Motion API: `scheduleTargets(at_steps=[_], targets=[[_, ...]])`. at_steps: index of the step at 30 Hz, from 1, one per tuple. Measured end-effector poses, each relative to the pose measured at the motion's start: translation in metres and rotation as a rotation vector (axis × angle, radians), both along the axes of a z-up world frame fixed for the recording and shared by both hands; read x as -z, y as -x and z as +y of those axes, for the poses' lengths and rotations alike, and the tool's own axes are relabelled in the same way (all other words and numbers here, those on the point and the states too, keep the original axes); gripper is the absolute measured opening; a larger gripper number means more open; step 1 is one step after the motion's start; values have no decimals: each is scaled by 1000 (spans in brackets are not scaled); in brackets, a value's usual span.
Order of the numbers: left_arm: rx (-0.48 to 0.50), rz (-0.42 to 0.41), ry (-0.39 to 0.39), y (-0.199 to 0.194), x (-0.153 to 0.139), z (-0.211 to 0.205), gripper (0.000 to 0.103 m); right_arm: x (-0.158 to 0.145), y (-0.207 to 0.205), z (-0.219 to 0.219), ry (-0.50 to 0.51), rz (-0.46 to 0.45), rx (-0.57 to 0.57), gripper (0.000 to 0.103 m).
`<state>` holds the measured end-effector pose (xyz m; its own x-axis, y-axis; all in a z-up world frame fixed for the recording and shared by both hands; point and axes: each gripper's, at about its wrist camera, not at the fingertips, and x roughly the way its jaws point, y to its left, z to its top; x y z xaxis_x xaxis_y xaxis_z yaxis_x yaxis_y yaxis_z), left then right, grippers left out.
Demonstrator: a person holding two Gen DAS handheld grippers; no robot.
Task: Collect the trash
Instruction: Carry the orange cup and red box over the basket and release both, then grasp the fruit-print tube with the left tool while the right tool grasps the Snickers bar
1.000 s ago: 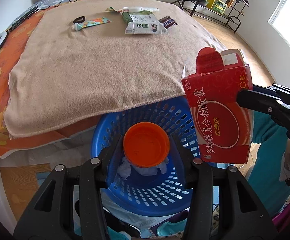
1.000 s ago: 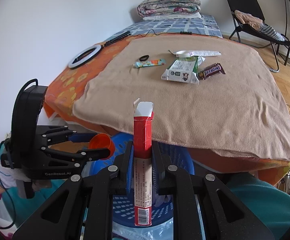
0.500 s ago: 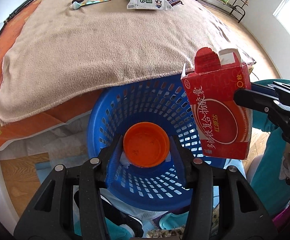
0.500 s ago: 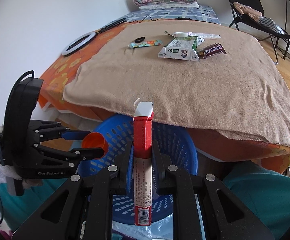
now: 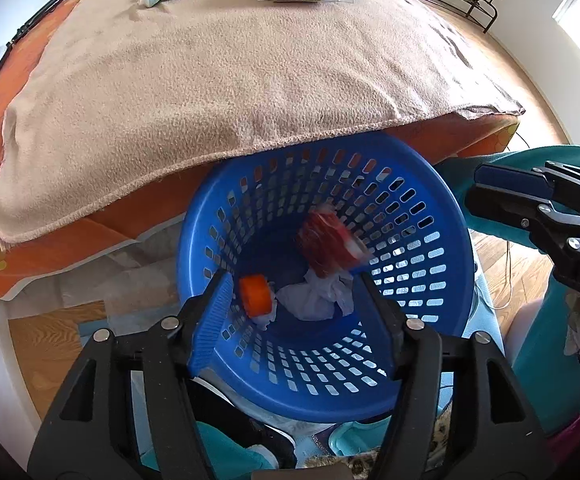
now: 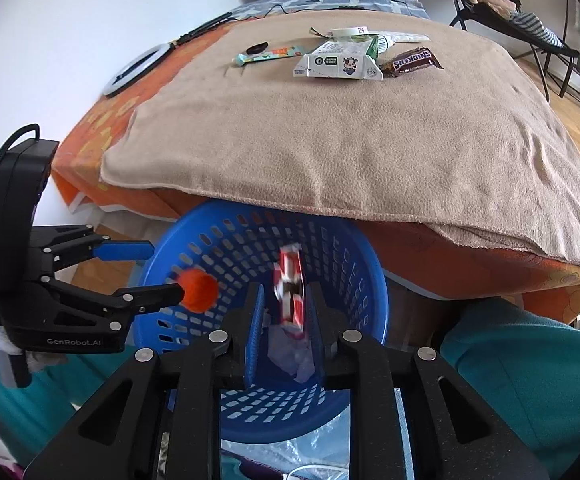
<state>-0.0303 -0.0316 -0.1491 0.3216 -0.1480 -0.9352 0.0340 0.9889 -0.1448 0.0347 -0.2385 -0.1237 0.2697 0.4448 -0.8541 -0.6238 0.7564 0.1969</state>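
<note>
A blue perforated basket (image 5: 421, 320) stands on the floor against the bed; it also shows in the right wrist view (image 6: 361, 280). My left gripper (image 5: 293, 304) is open above it, and an orange cup (image 5: 254, 295) is falling free beside crumpled white tissue (image 5: 315, 298). My right gripper (image 6: 286, 316) is open, and a red carton (image 5: 327, 246), blurred, is dropping into the basket; it shows blurred between the jaws in the right wrist view (image 6: 290, 292). The cup also shows in the right wrist view (image 6: 198, 290).
A tan blanket (image 6: 349, 140) covers the bed. On it lie a white milk carton (image 6: 337, 65), a Snickers bar (image 6: 411, 61), a teal wrapper (image 6: 268, 56) and a black ring (image 6: 258, 48). A ring light (image 6: 138, 68) lies left. Wood floor lies right.
Both grippers opened. The orange cup left the left gripper and the red carton left the right gripper; both are falling into the basket. Both cameras tilted down toward the basket.
</note>
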Motion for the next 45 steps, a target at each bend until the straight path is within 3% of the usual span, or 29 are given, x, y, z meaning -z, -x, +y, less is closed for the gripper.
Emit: scheduleTargets(at_steps=[3,4,16,23,27,32,36,41,45], targets=[[-7,3,-3,-1,1,1,64,0,-1,-2,3,-7,12,52],[-9,3,-3,-1,1,2,64,-1,-2,-2,3,-12,16,56],[-31,-16,8,-4,-7,5,65,-3,-6,-3,16,-16,45,64],[-38,-72,31,-5,-29,4,65,-18,-11,-7,-10,-11,81,64],[-50,-143,53,-8,-56,6,65,-46,-15,-13,-46,-43,111,64],[-31,-245,53,-12,-99,6,65,-103,-18,-25,-141,-94,158,64],[-34,-329,54,-17,-140,15,65,-156,-15,-33,-200,-156,176,75],[-55,-384,46,-30,-174,32,65,-210,-19,-39,-245,-212,179,78],[-70,-391,34,-40,-190,43,65,-230,-27,-46,-251,-239,171,78]])
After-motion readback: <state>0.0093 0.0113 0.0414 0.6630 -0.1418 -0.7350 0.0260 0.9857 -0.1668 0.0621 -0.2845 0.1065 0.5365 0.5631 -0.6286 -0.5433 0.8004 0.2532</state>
